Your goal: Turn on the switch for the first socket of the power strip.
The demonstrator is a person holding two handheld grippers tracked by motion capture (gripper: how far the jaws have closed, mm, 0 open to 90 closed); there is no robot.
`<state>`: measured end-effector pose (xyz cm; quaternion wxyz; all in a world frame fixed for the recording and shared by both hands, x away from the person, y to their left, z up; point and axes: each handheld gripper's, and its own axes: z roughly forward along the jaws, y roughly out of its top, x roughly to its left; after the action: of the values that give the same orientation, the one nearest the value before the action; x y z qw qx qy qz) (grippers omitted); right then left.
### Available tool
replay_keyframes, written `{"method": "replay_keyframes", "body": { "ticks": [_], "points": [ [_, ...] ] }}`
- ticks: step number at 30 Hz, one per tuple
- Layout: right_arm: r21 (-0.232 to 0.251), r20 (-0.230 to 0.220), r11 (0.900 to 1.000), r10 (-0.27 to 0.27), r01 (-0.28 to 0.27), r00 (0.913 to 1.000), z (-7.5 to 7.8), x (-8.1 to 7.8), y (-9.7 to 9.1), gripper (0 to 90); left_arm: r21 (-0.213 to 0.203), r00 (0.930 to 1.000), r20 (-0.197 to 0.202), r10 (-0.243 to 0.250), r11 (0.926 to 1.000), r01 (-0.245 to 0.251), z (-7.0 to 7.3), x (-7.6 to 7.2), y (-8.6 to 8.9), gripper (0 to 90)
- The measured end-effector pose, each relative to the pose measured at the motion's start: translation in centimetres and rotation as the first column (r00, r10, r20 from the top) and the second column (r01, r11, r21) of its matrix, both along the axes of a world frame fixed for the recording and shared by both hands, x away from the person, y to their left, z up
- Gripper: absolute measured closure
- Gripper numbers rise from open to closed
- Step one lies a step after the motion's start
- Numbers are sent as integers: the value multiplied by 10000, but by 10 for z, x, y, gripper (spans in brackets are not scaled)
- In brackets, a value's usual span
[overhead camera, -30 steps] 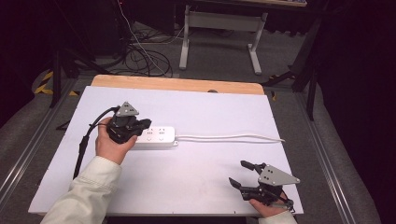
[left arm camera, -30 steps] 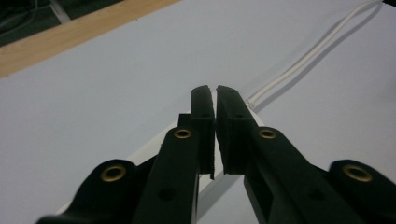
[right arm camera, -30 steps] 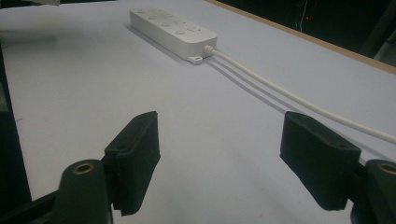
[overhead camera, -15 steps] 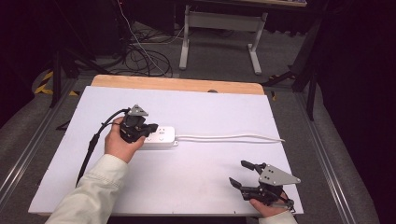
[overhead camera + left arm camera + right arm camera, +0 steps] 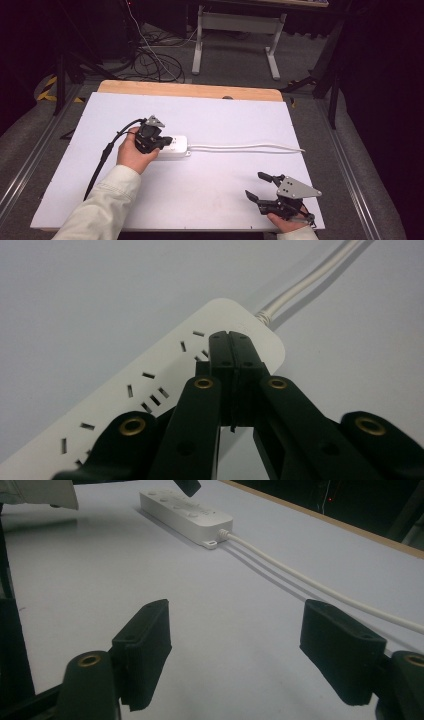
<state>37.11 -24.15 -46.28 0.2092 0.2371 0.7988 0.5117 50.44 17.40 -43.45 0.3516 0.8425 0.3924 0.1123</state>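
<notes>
Left gripper (image 5: 231, 337) jaws pressed together, nothing between, tips over strip (image 5: 150, 385) near cord end, contact unclear. Strip mid-table: light, rigid, smooth plastic; grip across narrow sides. Cord (image 5: 245, 147) pliable, drags. Right gripper (image 5: 240, 650) wide apart, idle, near edge.

cream sleeve (image 5: 102, 200), black claws, brass rivets, grey plate (image 5: 296, 188)

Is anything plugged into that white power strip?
No: in the left gripper view the power strip shows bare slots, with the shut left tongs poised over its cord end.
</notes>
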Motion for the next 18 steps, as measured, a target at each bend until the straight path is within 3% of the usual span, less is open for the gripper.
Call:
{"method": "replay_keyframes", "body": {
  "ticks": [4, 12, 18],
  "points": [
    [-5, -10, 10000, 6, -6, 10000, 0, 0, 0, 286, 262, 9998, 95, -156, 9995, 153, -3, 0, -3, 900],
    [-26, 10, 10000, 47, -47, 10000, 0, 0, 0, 286, 403, 9995, -21, -311, 9987, 312, -11, 3, -8, 900],
    [30, -33, 10000, 21, -21, 10000, 0, 0, 0, 286, 499, 9985, 206, -508, 9975, 498, -15, 3, -12, 900]
  ]
}}
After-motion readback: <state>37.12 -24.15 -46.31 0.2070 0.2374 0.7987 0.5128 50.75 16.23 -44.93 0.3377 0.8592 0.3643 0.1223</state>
